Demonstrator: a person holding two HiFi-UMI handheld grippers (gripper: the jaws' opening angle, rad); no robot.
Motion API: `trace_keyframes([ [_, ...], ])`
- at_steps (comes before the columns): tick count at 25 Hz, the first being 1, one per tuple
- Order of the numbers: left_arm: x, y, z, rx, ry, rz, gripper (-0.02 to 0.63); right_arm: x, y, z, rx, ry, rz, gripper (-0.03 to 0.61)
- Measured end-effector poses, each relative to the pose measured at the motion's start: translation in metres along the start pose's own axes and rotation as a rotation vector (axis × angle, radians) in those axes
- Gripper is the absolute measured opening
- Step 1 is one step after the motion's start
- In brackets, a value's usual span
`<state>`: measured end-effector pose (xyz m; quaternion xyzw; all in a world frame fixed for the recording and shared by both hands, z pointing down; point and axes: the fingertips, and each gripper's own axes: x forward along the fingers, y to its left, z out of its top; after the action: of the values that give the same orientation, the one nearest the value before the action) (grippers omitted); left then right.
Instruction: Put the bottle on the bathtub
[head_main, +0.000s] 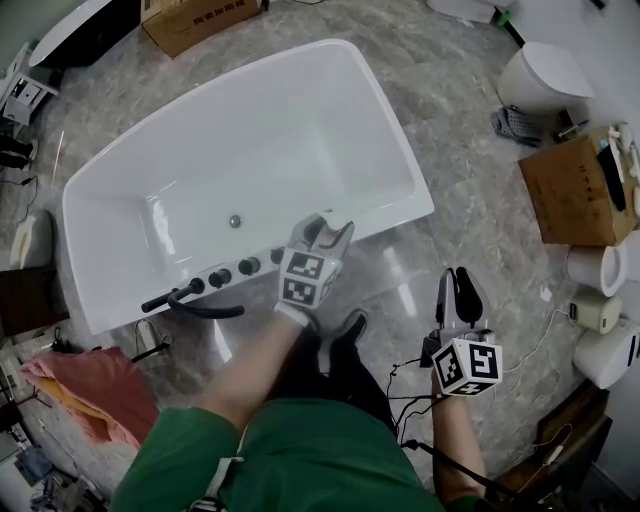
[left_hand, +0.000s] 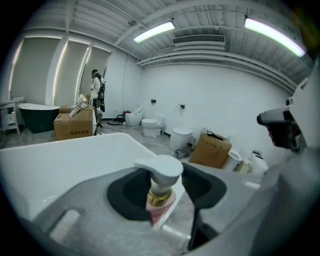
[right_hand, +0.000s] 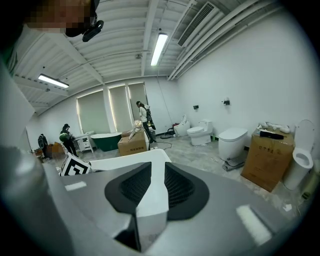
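Note:
The white bathtub (head_main: 395, 215) fills the middle of the head view, with a black faucet (head_main: 190, 298) and knobs (head_main: 248, 266) on its near rim. My left gripper (head_main: 325, 228) hovers at that near rim, right of the knobs, shut on the bottle. In the left gripper view the bottle (left_hand: 161, 172) shows a white pump head, a gold collar and a pinkish body between the pads of the left gripper (left_hand: 165, 187), with the tub (left_hand: 60, 160) beyond. My right gripper (head_main: 458, 285) hangs over the floor, right of the tub. Its pads stand slightly apart in the right gripper (right_hand: 152, 185) view, holding nothing.
A cardboard box (head_main: 575, 190) and toilets (head_main: 545, 75) stand at the right. Another box (head_main: 195, 20) lies behind the tub. A red cloth (head_main: 85, 385) lies on the floor at the lower left. People stand far off in the room (right_hand: 142, 117).

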<state>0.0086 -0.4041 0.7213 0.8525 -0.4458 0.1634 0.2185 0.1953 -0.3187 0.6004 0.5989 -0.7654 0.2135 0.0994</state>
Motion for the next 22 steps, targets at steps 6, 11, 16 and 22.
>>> trace_keyframes([
  [6,0.009,0.003,-0.013,-0.016,0.021,-0.005,0.189,0.009,0.005,-0.012,0.012,0.022,0.005,0.083],
  [11,0.012,0.003,-0.023,-0.024,0.034,-0.009,0.192,0.012,0.006,-0.013,0.013,0.025,0.011,0.083],
  [16,0.013,-0.001,-0.024,-0.015,0.043,-0.008,0.192,0.009,0.004,-0.017,0.026,0.030,0.010,0.083],
  [22,0.004,0.007,-0.033,-0.026,0.057,0.073,0.193,0.004,0.013,-0.016,0.031,0.021,0.027,0.083],
])
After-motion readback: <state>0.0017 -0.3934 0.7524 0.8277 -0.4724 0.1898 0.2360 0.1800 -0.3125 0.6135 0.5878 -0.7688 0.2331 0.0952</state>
